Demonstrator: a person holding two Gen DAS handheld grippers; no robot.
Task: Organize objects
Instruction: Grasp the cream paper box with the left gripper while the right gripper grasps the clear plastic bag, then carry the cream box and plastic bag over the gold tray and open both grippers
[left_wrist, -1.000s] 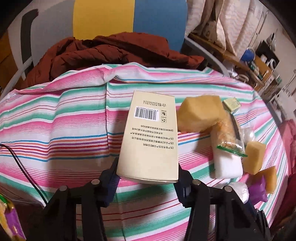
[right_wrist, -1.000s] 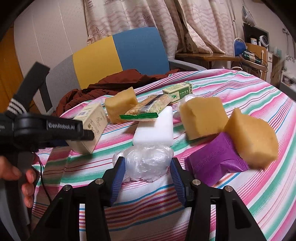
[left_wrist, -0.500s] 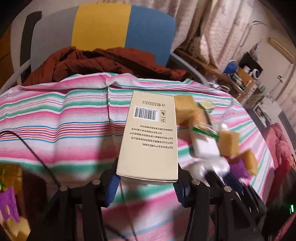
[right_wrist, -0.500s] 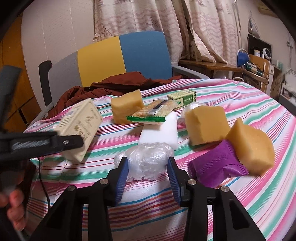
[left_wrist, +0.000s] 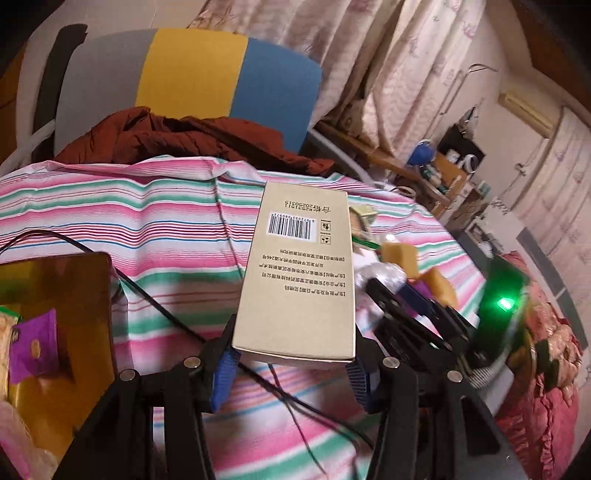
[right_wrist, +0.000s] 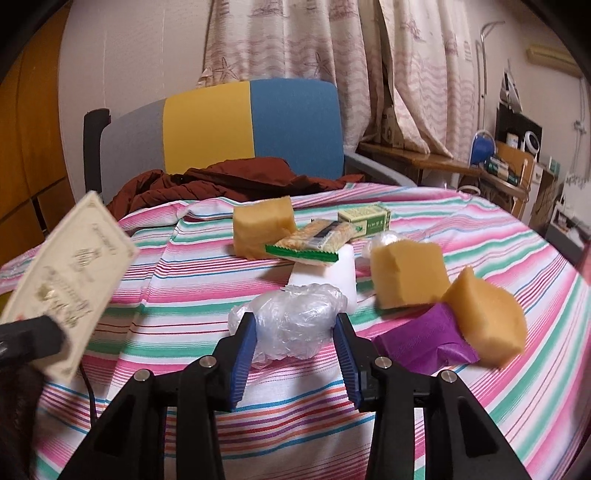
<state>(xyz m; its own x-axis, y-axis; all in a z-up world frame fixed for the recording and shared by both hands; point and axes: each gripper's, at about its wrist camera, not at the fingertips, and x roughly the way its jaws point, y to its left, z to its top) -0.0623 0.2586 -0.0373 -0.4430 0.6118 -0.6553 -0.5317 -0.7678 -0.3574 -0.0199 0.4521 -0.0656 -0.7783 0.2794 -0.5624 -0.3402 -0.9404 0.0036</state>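
Note:
My left gripper is shut on a beige cardboard box with a barcode and holds it above the striped tablecloth. The box also shows at the left of the right wrist view. My right gripper has its blue pads on either side of a crumpled clear plastic wrap ball on the table. Beyond it lie a white block, a green snack packet, yellow sponges, a purple packet and a small green box.
An amber bin at the left table edge holds a purple packet. A black cable runs across the cloth. A chair with a brown jacket stands behind the table. Shelves and clutter fill the right.
My left gripper has lifted the beige box and swung it left toward the amber bin. My right gripper has stayed around the plastic wrap ball, with its jaws a little closer on it.

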